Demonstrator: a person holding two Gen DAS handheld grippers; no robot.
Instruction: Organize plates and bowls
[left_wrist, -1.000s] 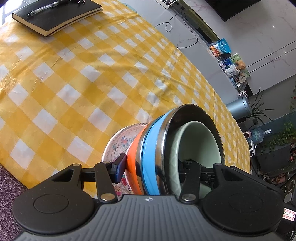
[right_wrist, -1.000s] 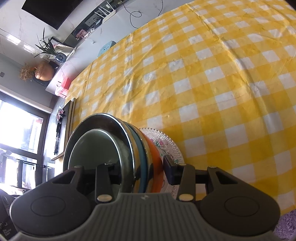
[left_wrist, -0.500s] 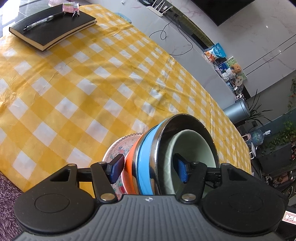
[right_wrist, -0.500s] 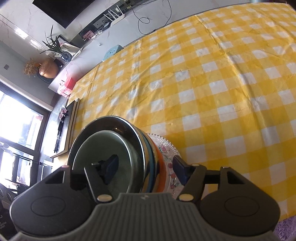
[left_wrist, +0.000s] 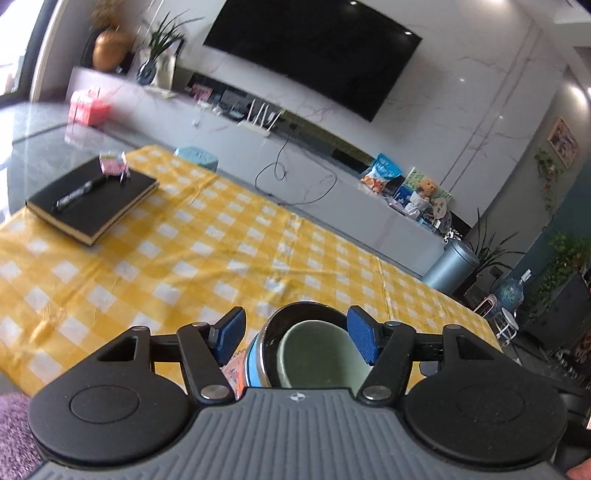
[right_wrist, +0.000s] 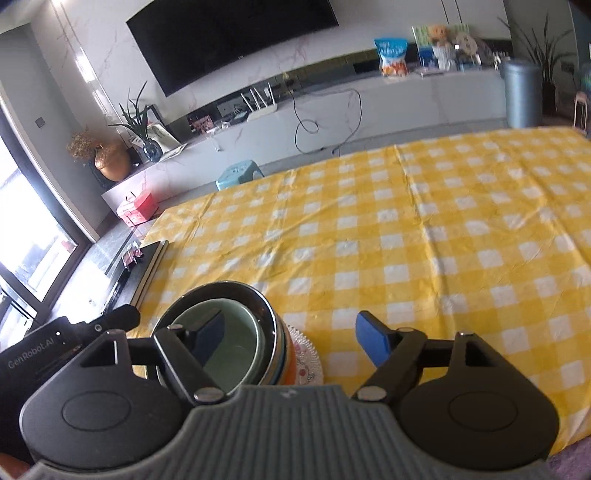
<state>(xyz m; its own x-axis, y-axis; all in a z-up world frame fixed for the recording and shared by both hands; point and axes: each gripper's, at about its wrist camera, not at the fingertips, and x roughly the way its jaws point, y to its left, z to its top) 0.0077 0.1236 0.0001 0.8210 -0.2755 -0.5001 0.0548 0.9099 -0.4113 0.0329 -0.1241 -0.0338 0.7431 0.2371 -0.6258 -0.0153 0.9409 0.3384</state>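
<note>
A nested stack of bowls (left_wrist: 295, 354) sits on a patterned plate (right_wrist: 308, 360) at the near edge of a surface covered by a yellow-and-white checked cloth (right_wrist: 424, 240): a pale green bowl (right_wrist: 229, 347) inside a steel bowl (right_wrist: 236, 291), with blue and orange rims below. The left claw (left_wrist: 297, 338) is released, its blue pads clear of the stack on either side, while the right claw (right_wrist: 290, 338) is spreading wider, also gripping nothing. A black notebook (left_wrist: 92, 199) with a pen lies at the far left.

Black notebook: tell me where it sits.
In the left wrist view the black notebook lies at the yellow checked tablecloth's far left corner, pen on top.
</note>
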